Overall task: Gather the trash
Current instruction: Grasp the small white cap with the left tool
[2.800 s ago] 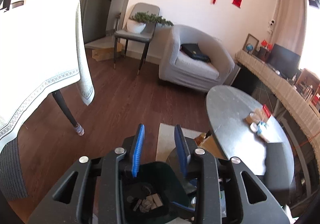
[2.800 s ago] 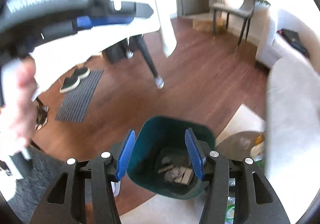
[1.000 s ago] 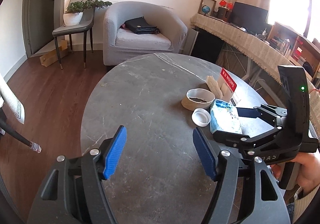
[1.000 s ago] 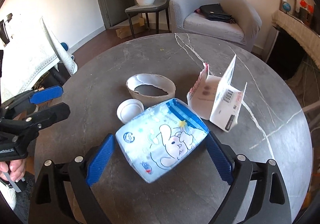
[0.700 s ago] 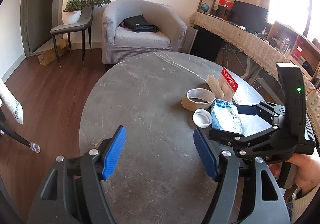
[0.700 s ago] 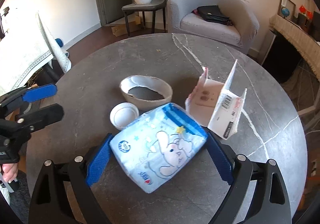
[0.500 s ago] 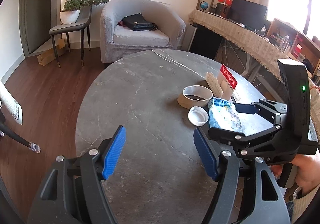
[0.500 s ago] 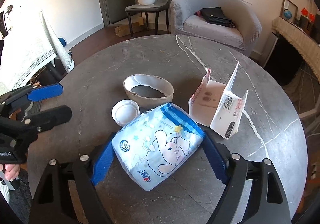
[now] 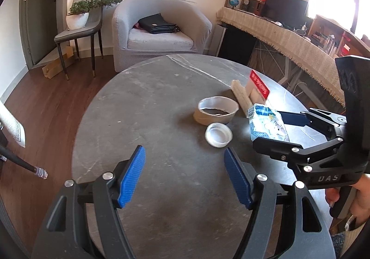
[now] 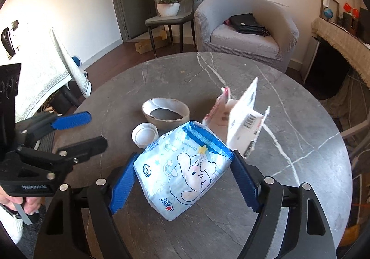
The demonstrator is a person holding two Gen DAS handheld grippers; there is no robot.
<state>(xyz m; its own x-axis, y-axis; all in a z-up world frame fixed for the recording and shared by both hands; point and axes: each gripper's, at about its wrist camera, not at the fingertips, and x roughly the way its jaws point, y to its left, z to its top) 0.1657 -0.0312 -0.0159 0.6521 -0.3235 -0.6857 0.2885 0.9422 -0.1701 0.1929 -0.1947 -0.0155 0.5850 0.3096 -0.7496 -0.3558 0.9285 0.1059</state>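
Right gripper [image 10: 182, 180] jaws clamped on tissue pack [image 10: 185, 171] at lower centre; left gripper [image 9: 185, 175] jaws held apart w/ nothing between, over table [image 9: 143, 106].

The left hand-held gripper [image 9: 185, 175] sits low in its own view, blue pads spread wide with nothing between them. The right hand-held gripper [image 10: 182, 180] fills the bottom of its view, its blue fingers [image 10: 121, 183] pressed against a soft pack on both sides. A bare hand [image 9: 351, 192] grips its handle at lower right.
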